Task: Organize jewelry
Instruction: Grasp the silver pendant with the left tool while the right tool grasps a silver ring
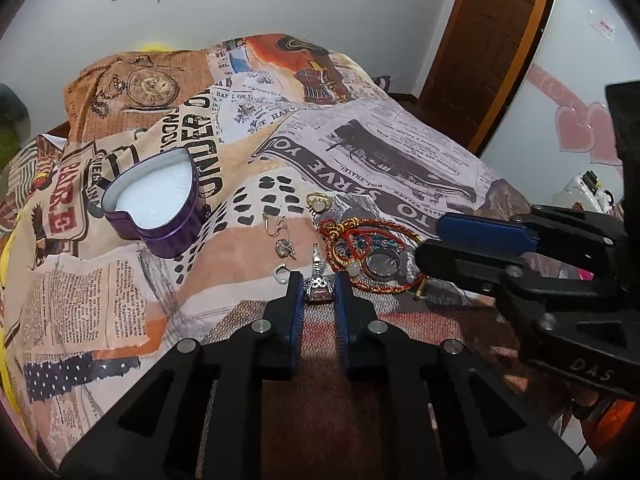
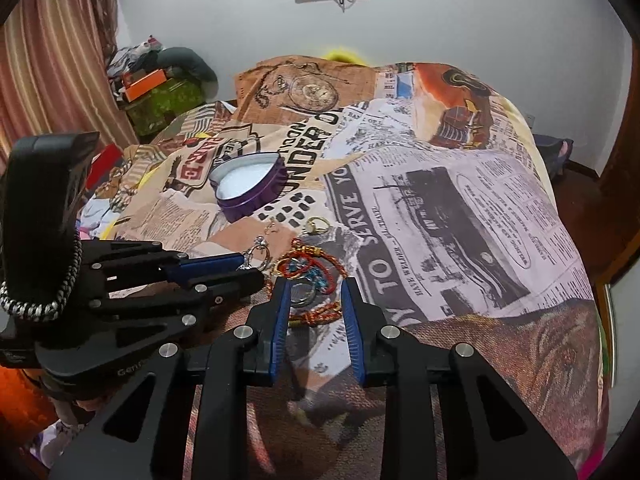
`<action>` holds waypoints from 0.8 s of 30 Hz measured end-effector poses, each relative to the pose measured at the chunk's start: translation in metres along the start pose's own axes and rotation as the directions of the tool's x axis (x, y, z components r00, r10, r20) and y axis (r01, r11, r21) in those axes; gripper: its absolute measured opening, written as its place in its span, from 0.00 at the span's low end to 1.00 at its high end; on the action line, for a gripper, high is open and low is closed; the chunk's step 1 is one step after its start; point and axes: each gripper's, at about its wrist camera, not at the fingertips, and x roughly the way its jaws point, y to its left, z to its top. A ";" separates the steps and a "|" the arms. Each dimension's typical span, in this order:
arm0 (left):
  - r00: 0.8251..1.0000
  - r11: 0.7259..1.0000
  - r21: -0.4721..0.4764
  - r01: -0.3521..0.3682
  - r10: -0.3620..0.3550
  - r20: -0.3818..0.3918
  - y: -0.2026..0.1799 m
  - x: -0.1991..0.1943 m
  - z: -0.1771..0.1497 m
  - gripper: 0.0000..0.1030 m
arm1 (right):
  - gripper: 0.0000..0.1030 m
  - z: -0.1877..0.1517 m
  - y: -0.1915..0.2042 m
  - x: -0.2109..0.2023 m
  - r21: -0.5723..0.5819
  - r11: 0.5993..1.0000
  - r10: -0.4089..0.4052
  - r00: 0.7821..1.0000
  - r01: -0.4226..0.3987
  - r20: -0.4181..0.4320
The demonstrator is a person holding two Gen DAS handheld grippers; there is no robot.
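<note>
My left gripper (image 1: 319, 286) is shut on a silver pendant with a pink stone (image 1: 319, 289), low on the bedspread. Beside it lie a small silver ring (image 1: 281, 273), a silver charm (image 1: 285, 248), a gold earring (image 1: 276, 225), a gold ring (image 1: 319, 201) and a tangle of red-gold cord bracelets (image 1: 360, 248). The purple heart-shaped tin (image 1: 156, 208) stands open to the left with white padding inside. My right gripper (image 2: 316, 292) is open, its fingers either side of the bracelets (image 2: 310, 276). The tin (image 2: 252, 188) lies beyond it.
The bed is covered by a newspaper-print spread (image 2: 460, 208) with folds. A brown door (image 1: 492, 48) stands at the right. Clutter and a green box (image 2: 164, 100) sit by the striped curtain at the left. The left gripper's body (image 2: 160, 280) crowds my right gripper's left side.
</note>
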 end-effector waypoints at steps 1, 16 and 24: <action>1.000 1.000 0.000 0.000 0.000 0.005 0.000 -0.002 -0.001 0.14 | 0.23 0.001 0.002 0.002 -0.007 1.000 0.000 1.000 0.000 -0.004; 0.999 0.999 -0.036 0.004 -0.003 0.039 0.017 -0.015 -0.011 0.14 | 0.21 0.003 0.014 0.031 -0.061 0.998 -0.017 0.995 0.011 -0.097; 0.998 0.999 -0.042 0.011 -0.008 0.066 0.018 -0.024 -0.010 0.14 | 0.19 0.003 0.014 0.030 -0.054 0.998 -0.028 0.995 0.023 -0.101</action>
